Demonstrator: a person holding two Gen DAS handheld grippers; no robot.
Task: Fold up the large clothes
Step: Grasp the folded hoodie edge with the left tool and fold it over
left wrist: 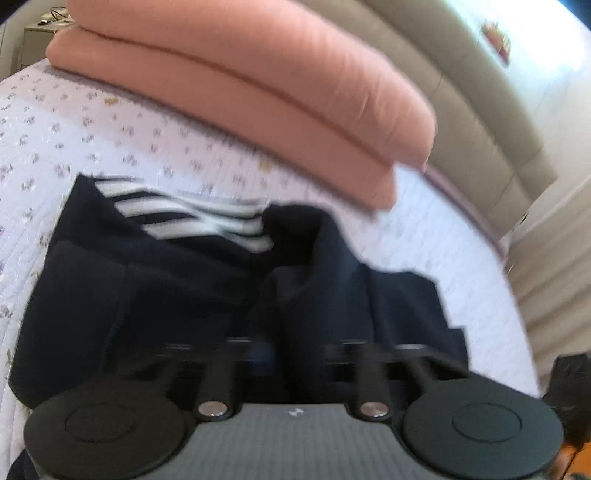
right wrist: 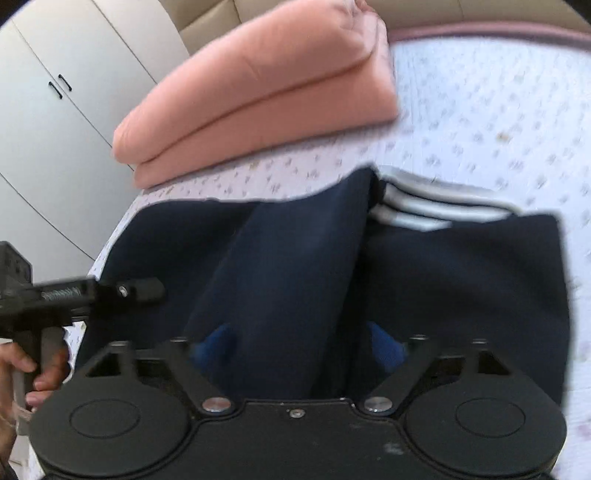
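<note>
A navy garment [left wrist: 184, 288] with a white-striped part [left wrist: 192, 218] lies spread on the bed. In the left wrist view my left gripper [left wrist: 291, 350] has its arms drawn in, and its dark fingertips are shut on a bunched ridge of the navy cloth. From the right wrist view, the left gripper [right wrist: 147, 290] sits at the garment's left edge, held by a hand [right wrist: 44, 373]. My right gripper [right wrist: 301, 341] stands open at the garment's [right wrist: 461, 280] near edge. Its blue pads [right wrist: 218, 339] are wide apart, and a raised fold of navy cloth lies between them.
A folded pink quilt [left wrist: 258, 74] [right wrist: 258, 92] lies on the floral bed cover [left wrist: 110, 129] just beyond the garment. A beige padded headboard [left wrist: 480, 92] lies behind it. White wardrobe doors [right wrist: 55, 110] stand beside the bed. A small nightstand [left wrist: 37, 33] is far back.
</note>
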